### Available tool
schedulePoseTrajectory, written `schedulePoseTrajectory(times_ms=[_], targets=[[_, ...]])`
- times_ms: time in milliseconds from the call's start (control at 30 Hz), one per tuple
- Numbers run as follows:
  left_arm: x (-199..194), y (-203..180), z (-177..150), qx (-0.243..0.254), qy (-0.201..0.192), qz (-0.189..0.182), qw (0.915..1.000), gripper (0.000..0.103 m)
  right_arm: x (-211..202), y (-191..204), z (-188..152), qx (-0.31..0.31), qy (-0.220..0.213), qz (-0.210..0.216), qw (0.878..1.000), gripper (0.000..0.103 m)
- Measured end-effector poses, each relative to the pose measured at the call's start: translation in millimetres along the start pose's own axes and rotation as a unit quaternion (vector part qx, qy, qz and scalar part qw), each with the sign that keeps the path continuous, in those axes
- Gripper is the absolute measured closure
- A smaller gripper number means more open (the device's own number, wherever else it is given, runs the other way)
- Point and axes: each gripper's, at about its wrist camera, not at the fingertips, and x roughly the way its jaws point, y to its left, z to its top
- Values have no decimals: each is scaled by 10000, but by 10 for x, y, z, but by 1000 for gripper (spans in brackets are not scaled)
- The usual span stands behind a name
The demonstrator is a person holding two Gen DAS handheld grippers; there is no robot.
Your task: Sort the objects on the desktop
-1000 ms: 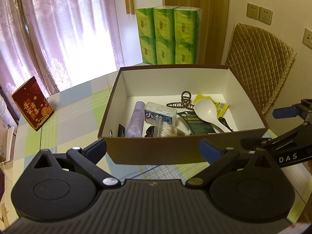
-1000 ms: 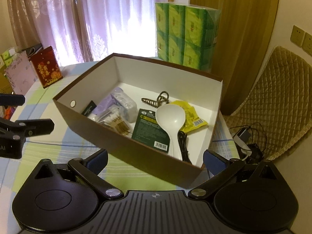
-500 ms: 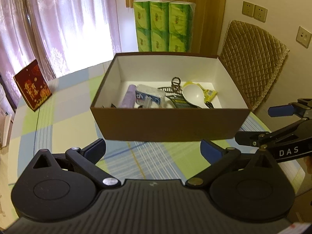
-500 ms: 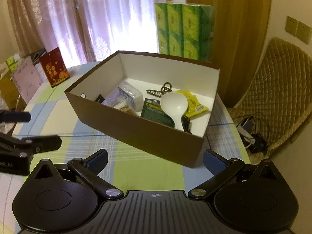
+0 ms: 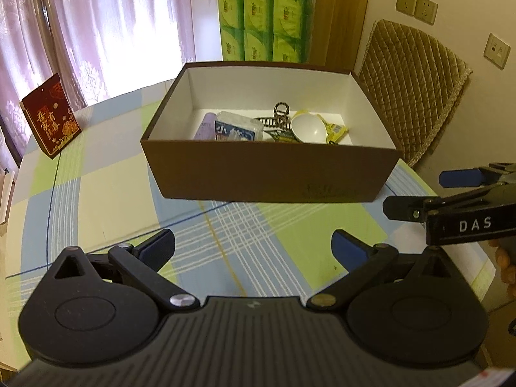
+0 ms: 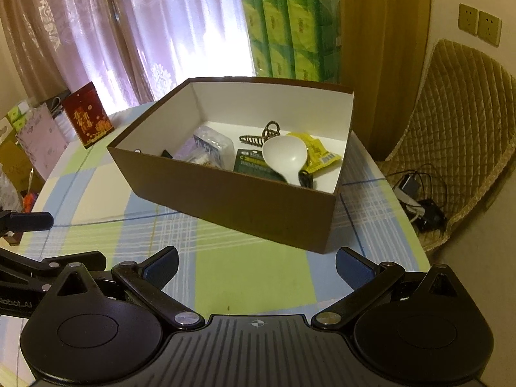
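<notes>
A brown box (image 5: 267, 174) (image 6: 225, 196) with a white inside stands on the checked tablecloth. In it lie a white spoon (image 6: 285, 158) (image 5: 306, 128), a hair claw (image 6: 261, 135), a yellow packet (image 6: 319, 153), a dark green packet (image 6: 254, 164), a cotton swab box (image 5: 237, 129) and a purple tube (image 5: 204, 125). My left gripper (image 5: 253, 246) is open and empty, in front of the box above the cloth. My right gripper (image 6: 256, 266) is open and empty, also in front of the box; it shows at the right of the left wrist view (image 5: 451, 200).
A red card box (image 5: 50, 122) (image 6: 88, 117) stands at the table's far left. Green tissue packs (image 5: 266, 22) are stacked behind the box. A quilted chair (image 6: 464, 122) stands to the right, with cables (image 6: 419, 200) on the floor by it.
Both grippers have drawn back from the box, which now looks smaller and farther. More tablecloth shows in front of it. Both stay open and empty.
</notes>
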Motion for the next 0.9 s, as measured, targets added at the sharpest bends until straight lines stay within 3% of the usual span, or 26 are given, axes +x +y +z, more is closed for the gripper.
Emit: schedulePoseTrajectory(times_ms=[900], targets=[[91, -26, -193, -1, 298, 234, 9993, 1, 145, 77, -254, -236, 306, 18, 9993, 2]])
